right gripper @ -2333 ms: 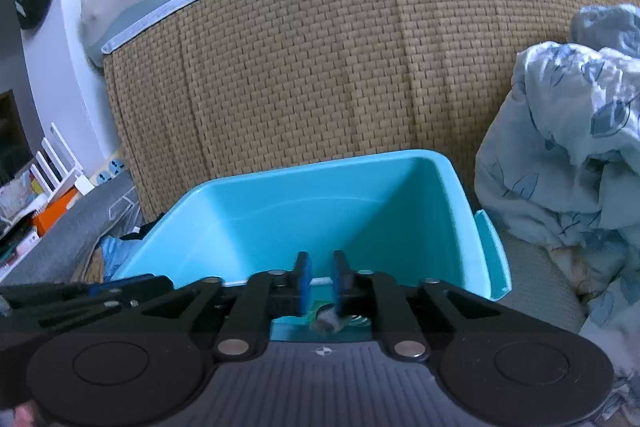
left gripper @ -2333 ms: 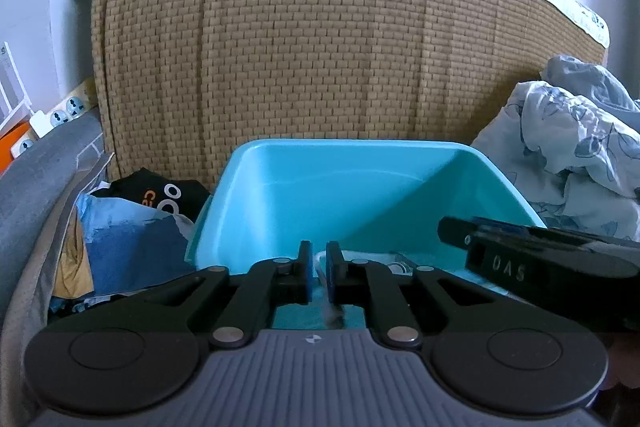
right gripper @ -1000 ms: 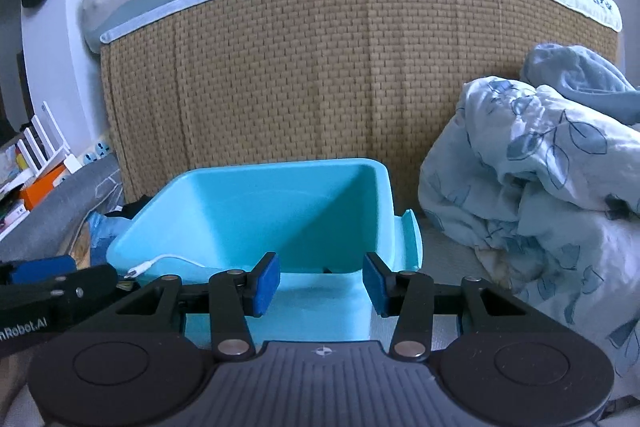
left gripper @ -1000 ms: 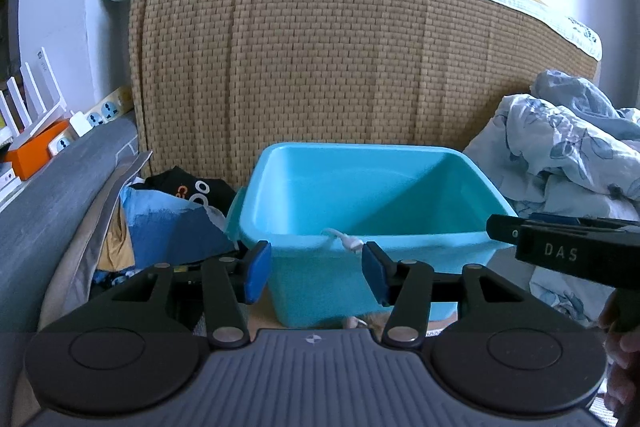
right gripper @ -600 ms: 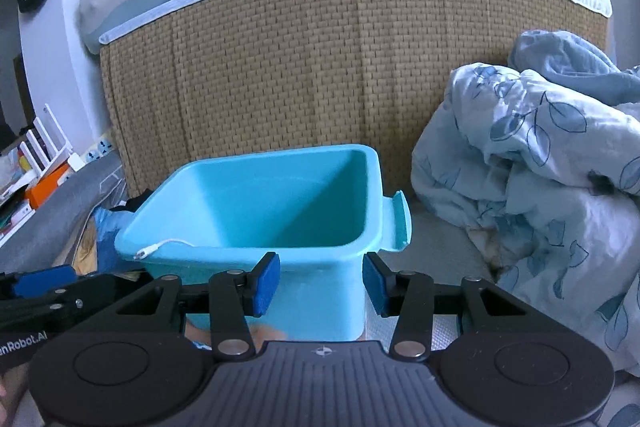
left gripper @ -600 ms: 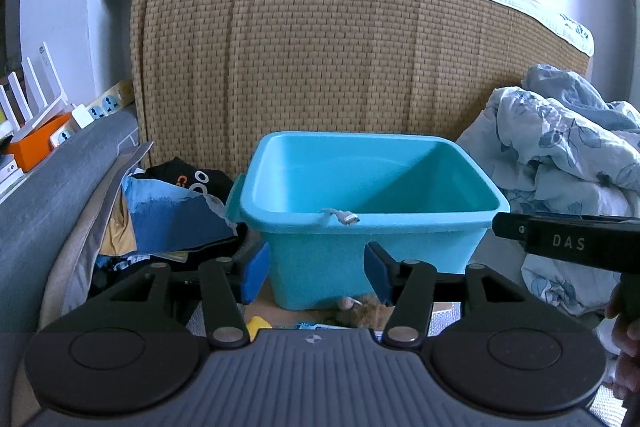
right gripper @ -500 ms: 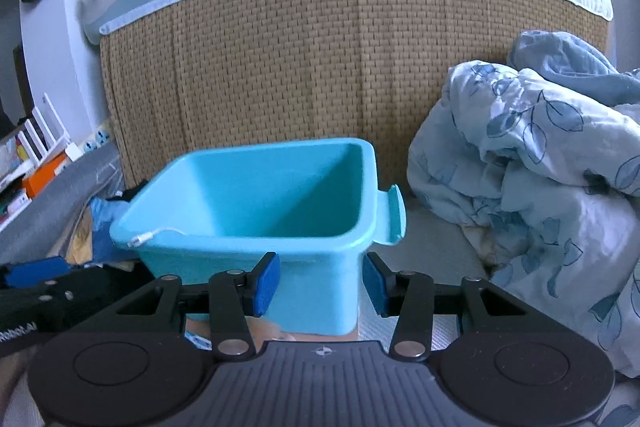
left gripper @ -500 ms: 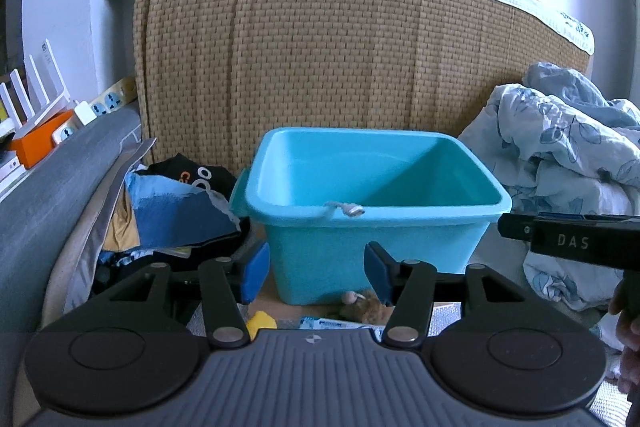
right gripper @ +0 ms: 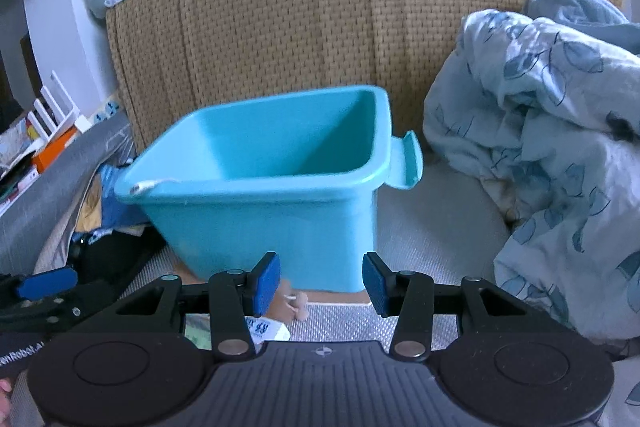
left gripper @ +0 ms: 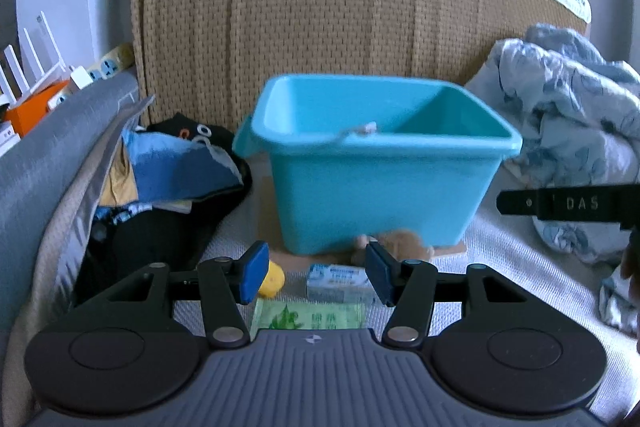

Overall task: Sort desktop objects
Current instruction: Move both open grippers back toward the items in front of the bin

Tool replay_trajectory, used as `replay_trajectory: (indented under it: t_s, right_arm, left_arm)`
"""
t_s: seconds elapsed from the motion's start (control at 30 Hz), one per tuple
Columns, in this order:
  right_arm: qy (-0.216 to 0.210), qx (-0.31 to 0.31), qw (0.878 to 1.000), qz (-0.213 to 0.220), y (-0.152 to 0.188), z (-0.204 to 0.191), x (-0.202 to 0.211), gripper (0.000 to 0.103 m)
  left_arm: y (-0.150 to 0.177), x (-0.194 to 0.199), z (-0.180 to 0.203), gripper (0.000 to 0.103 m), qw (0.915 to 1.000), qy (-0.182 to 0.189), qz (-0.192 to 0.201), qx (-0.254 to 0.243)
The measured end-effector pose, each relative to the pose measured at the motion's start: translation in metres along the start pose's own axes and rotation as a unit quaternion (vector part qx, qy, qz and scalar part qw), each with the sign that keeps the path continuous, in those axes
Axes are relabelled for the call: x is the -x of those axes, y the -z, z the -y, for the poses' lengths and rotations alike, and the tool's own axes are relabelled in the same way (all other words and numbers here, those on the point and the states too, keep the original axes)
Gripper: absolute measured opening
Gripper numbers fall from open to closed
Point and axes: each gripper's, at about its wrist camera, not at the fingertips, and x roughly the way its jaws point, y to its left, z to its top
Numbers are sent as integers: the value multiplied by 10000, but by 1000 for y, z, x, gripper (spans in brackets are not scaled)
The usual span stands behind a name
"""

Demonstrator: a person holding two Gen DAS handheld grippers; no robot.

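A turquoise plastic bin (left gripper: 384, 187) (right gripper: 272, 211) stands on the grey mat before a woven headboard, with a white cable end (left gripper: 362, 129) (right gripper: 142, 186) draped over its near rim. In front of it lie a small brown plush (left gripper: 400, 241) (right gripper: 294, 301), a yellow toy (left gripper: 272, 279), a pale blue tissue pack (left gripper: 338, 283) (right gripper: 266, 329) and a green packet (left gripper: 312, 315). My left gripper (left gripper: 316, 273) is open, hovering just above these small items. My right gripper (right gripper: 320, 281) is open too, nothing between its pads, with the bin's front wall behind it.
Crumpled clothes and a dark bag (left gripper: 168, 179) pile up left of the bin against a grey cushion (left gripper: 52, 143). A blue floral duvet (left gripper: 568, 131) (right gripper: 552, 147) is heaped on the right. The headboard (left gripper: 320, 19) blocks the back. The right gripper's arm (left gripper: 568, 205) crosses the left view's right edge.
Both grippers, shut over the bin earlier, now stand open, pulled back and lowered. The bin appears farther off and the small items in front of it have come into view.
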Motion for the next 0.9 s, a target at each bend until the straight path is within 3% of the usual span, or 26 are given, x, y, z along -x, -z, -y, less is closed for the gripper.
replay_trajectory:
  t_s: [0.63, 0.9]
  right_arm:
    - [-266, 513, 9977, -356, 23, -37, -39, 50]
    - [-640, 636, 9958, -175, 22, -58, -41, 50]
  left_arm:
    - [39, -23, -14, 58, 9993, 7, -380, 38]
    - [40, -27, -14, 58, 9992, 82, -397, 53]
